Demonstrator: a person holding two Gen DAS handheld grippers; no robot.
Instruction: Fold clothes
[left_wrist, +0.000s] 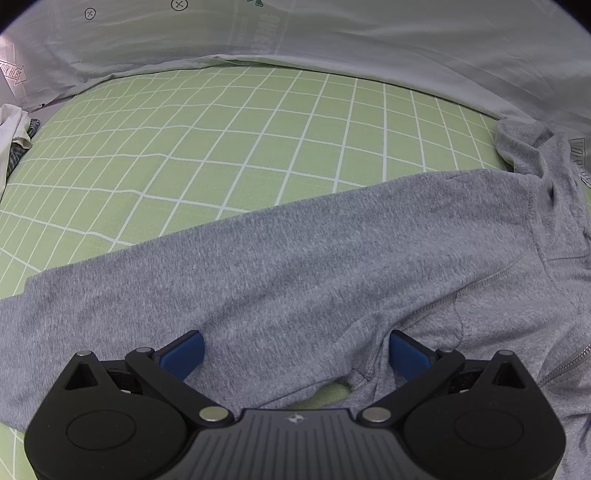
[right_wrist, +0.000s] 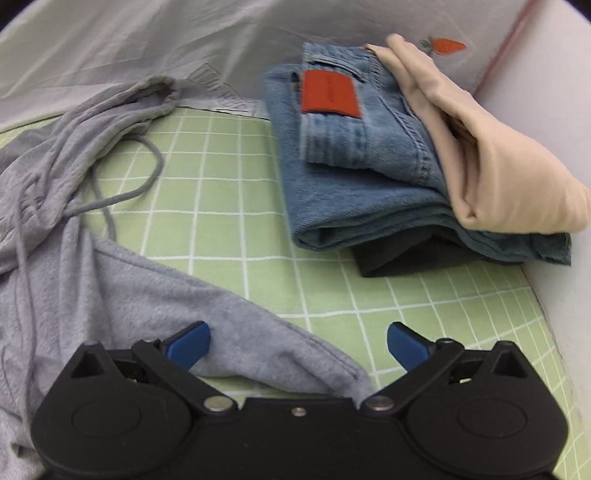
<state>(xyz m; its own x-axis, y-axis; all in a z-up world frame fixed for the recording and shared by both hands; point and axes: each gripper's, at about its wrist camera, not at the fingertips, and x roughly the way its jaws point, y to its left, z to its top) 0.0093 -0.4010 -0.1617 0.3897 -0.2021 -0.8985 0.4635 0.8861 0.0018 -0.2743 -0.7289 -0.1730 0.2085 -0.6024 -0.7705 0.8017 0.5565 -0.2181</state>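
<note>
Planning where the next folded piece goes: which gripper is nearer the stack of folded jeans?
Right. The right gripper hangs open over the grey hoodie's sleeve, with the folded jeans just ahead. The left gripper is open over the other sleeve; no jeans show in its view.

A green bed sheet (left_wrist: 229, 140) with a white grid covers the bed. A pale printed cloth (left_wrist: 369, 33) hangs behind, bearing a small carrot picture (right_wrist: 447, 46).

"LOOK HERE" on grey sheet (left_wrist: 13, 75)
</note>
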